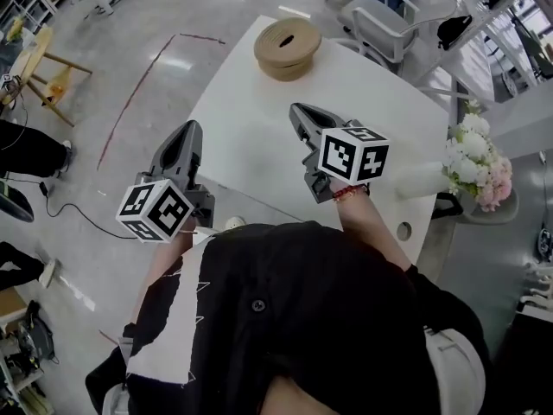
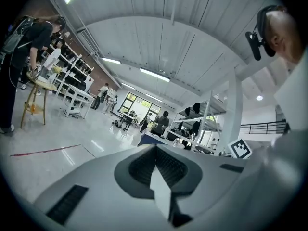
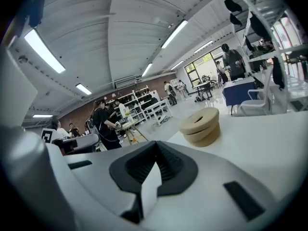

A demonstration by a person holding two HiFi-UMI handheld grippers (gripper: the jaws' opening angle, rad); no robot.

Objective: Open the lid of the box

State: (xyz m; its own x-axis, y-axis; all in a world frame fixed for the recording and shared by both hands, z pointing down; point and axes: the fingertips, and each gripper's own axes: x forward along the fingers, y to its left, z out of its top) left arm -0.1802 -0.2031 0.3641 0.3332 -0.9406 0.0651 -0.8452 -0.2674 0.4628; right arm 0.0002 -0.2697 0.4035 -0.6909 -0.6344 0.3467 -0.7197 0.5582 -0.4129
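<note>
**Q:** Entry one, nearest: the grippers?

**A:** Left gripper (image 1: 192,130): jaws pressed together, nothing between them. It is held off the desk (image 1: 259,145) edge, over the floor (image 1: 130,85). Right gripper (image 1: 298,111): jaws likewise closed and empty, held over the desk.

**Q:** Entry two: the task's thing?

**A:** Box (image 1: 288,66): round, tan, with its lid (image 1: 275,38) on and a slot in the top. It stands well ahead of the right jaws and a little to their right. From the left jaws it lies ahead and further right, outside what the left gripper view takes in.

**Q:** Handling note?

**A:** Judged: nothing is touched yet. The jaws need to spread before they arrive. One gripper would best steady the lower body. The other should take the lid's rim above the seam and lift straight, so that a box that looks light does not slide.

**Q:** Not determinable?

**A:** Whether the lid lifts off or hinges, the box's far side, and its contents. The left gripper view offers floor and room only.
</note>
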